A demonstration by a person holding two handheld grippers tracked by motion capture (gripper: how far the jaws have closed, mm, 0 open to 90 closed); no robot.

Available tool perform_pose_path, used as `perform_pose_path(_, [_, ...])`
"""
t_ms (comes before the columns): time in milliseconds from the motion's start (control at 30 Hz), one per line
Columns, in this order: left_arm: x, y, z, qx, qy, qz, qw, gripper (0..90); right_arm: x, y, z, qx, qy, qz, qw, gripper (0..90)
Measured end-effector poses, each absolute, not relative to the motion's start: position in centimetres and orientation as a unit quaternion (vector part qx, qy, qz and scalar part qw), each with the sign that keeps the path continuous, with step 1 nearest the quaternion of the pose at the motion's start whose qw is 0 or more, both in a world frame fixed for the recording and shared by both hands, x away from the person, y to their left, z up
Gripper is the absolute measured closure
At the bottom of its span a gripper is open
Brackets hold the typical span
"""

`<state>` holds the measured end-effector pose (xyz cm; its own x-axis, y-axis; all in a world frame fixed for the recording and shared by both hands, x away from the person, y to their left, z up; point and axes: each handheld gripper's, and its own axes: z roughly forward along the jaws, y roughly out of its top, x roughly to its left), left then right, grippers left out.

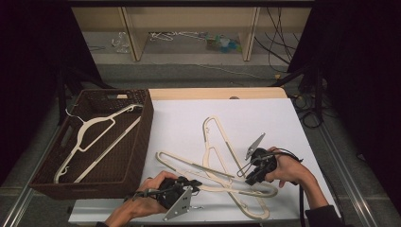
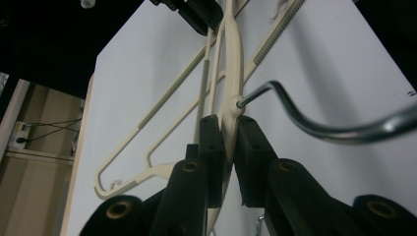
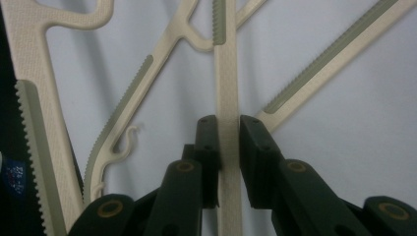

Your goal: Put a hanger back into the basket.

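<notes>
The cream hanger (image 2: 231, 59) lay across the white tabletop (image 1: 189, 123), crossed over a second hanger (image 1: 222, 137). The left claw (image 2: 229, 129) was clamped on its neck beside the metal hook (image 2: 314, 123); the right claw (image 3: 227, 130) was pinched shut on its arm. A brown basket (image 1: 142, 137) holding another hanger (image 1: 94, 137) stood well left of the left claw.
</notes>
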<state>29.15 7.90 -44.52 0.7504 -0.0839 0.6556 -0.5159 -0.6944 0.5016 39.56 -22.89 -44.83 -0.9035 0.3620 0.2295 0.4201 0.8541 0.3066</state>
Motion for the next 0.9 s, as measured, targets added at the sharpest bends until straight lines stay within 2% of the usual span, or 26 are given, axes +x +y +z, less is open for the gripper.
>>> perform_pose_path(33, [29.1,7.8,-44.4,0.867,-0.178,0.311,0.347,84.0,39.6,-22.8,-44.8,-0.215,-0.956,-0.180,0.082,74.1])
perform_pose_path(167, [29.0,7.2,-43.8,0.864,-0.191,0.320,0.338,85.5,39.5,-23.0,-44.0,-0.223,-0.953,-0.192,0.070,67.1])
perform_pose_path(200, [29.0,7.2,-43.7,0.864,-0.191,0.322,0.337,85.6,39.4,-23.0,-43.6,-0.228,-0.951,-0.198,0.059,63.5])
perform_pose_path(233, [29.2,7.1,-43.2,0.863,-0.182,0.322,0.345,85.7,39.4,-23.1,-42.8,-0.244,-0.946,-0.211,0.037,55.1])
perform_pose_path(300, [29.2,7.1,-42.9,0.864,-0.181,0.323,0.342,85.8,39.5,-23.2,-42.2,-0.252,-0.942,-0.220,0.021,52.4])
perform_pose_path(333, [29.3,7.1,-42.5,0.863,-0.170,0.321,0.350,85.8,39.4,-23.6,-40.7,-0.267,-0.934,-0.238,-0.009,46.4])
perform_pose_path(367, [29.3,7.1,-42.5,0.863,-0.170,0.321,0.350,85.8,39.4,-23.6,-40.7,-0.267,-0.934,-0.238,-0.009,46.4])
perform_pose_path(433, [29.5,7.1,-41.9,0.865,-0.155,0.317,0.356,85.7,39.0,-24.2,-38.2,-0.289,-0.915,-0.276,-0.057,41.9])
perform_pose_path(467, [29.5,7.1,-41.5,0.865,-0.146,0.318,0.358,85.7,39.0,-24.2,-38.2,-0.289,-0.915,-0.276,-0.057,41.9])
perform_pose_path(533, [30.1,6.9,-40.3,0.868,-0.133,0.317,0.358,85.7,38.0,-24.6,-35.5,-0.296,-0.903,-0.297,-0.095,40.3])
perform_pose_path(567, [30.1,6.9,-40.3,0.868,-0.133,0.317,0.358,85.7,38.0,-24.6,-35.5,-0.296,-0.903,-0.297,-0.095,40.3])
perform_pose_path(600, [30.2,7.0,-40.0,0.875,-0.111,0.302,0.362,85.7,37.3,-24.9,-33.8,-0.296,-0.887,-0.335,-0.117,39.2])
perform_pose_path(800, [30.9,7.7,-38.1,0.883,-0.055,0.330,0.328,85.6,36.3,-25.0,-31.9,-0.304,-0.870,-0.362,-0.138,34.1])
perform_pose_path(900, [31.3,8.4,-37.3,0.884,-0.020,0.319,0.342,85.7,36.2,-25.1,-31.6,-0.310,-0.868,-0.359,-0.148,31.3])
